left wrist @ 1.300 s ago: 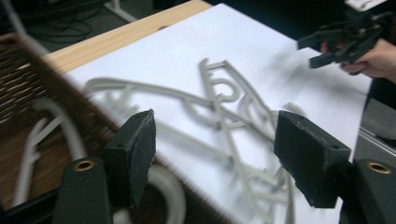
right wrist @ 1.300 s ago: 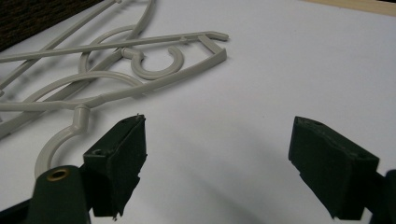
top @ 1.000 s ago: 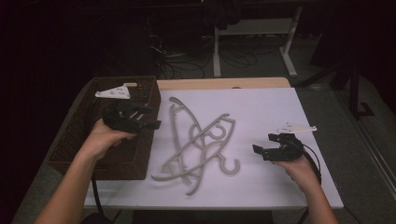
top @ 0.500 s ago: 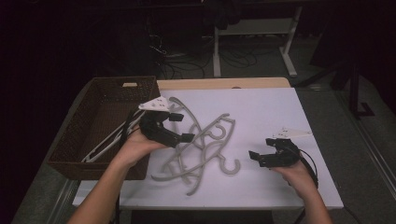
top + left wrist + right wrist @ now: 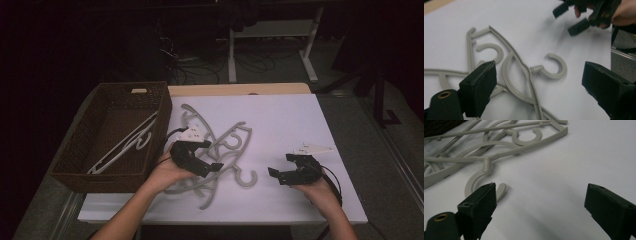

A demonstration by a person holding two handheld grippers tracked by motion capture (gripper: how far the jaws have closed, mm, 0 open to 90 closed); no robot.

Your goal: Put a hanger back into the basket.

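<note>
High view: my left gripper (image 5: 202,159) sits over the pile of grey hangers (image 5: 220,150) on the white sheet (image 5: 290,125), just right of the basket (image 5: 82,165). Its jaws stand wide apart and have just been opening; nothing is between them but the air above the pile. My left hand (image 5: 167,172) comes in from the bottom, close to the basket's near right corner.

My right gripper (image 5: 290,170) rests on the sheet well right of the basket, apart from the pile, with its jaws spread wide too and nothing held. They have just been opening a little. My right hand (image 5: 320,192) is behind it, with the cable looping at the wrist.

Inside the basket lies one white hanger (image 5: 125,145), slanting from the far right toward the near left wall.

Left gripper view: between my two black pads (image 5: 480,85) I see crossed hanger arms and two hooks (image 5: 554,67) flat on the sheet, none touched by the pads. The right gripper (image 5: 576,20) shows farther off, blurred, at the top.

Right gripper view: one hook (image 5: 484,182) of the pile lies just beyond my left pad (image 5: 479,205), on the side toward the basket (image 5: 441,126), whose dark weave shows at the top corner. Whether the pad touches it I cannot tell. Bare sheet lies in the gap.
</note>
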